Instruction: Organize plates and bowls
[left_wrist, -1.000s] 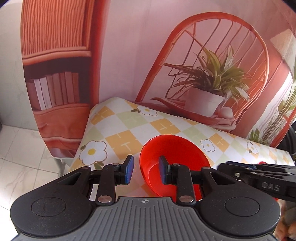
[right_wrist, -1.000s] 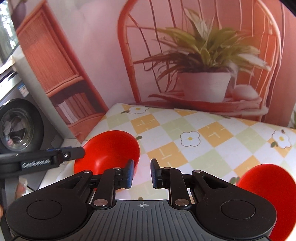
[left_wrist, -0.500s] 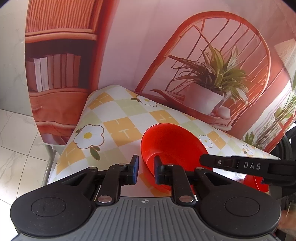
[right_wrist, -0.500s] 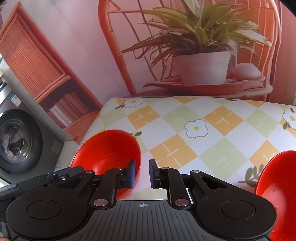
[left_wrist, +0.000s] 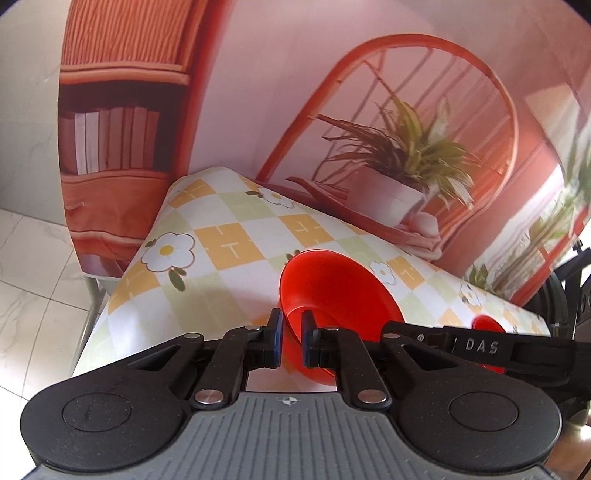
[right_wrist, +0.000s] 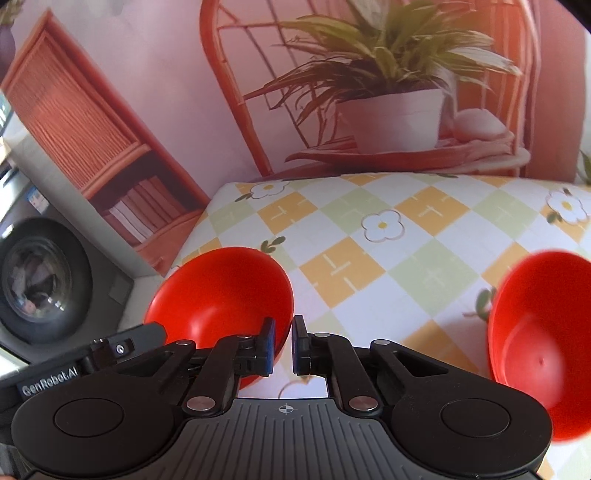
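- The left hand-held gripper (left_wrist: 291, 338) has its jaws astride the near rim of a red bowl (left_wrist: 332, 288), one pad outside the wall and one inside, and they look clamped on that rim.
- This bowl sits near the left front corner of the checked surface (left_wrist: 229, 240), tipped with its mouth towards the camera; it has no long axis, so the rim is the only hold.
- The right hand-held gripper (right_wrist: 282, 345) carries nothing, its jaws drawn nearly together with a slim gap between them, just right of the same bowl.
- A second red bowl (right_wrist: 532, 332) lies well to the right, nearer the right gripper.
- I judge nesting the two bowls comes next; bare surface lies between them, and only the right gripper stands in the way.
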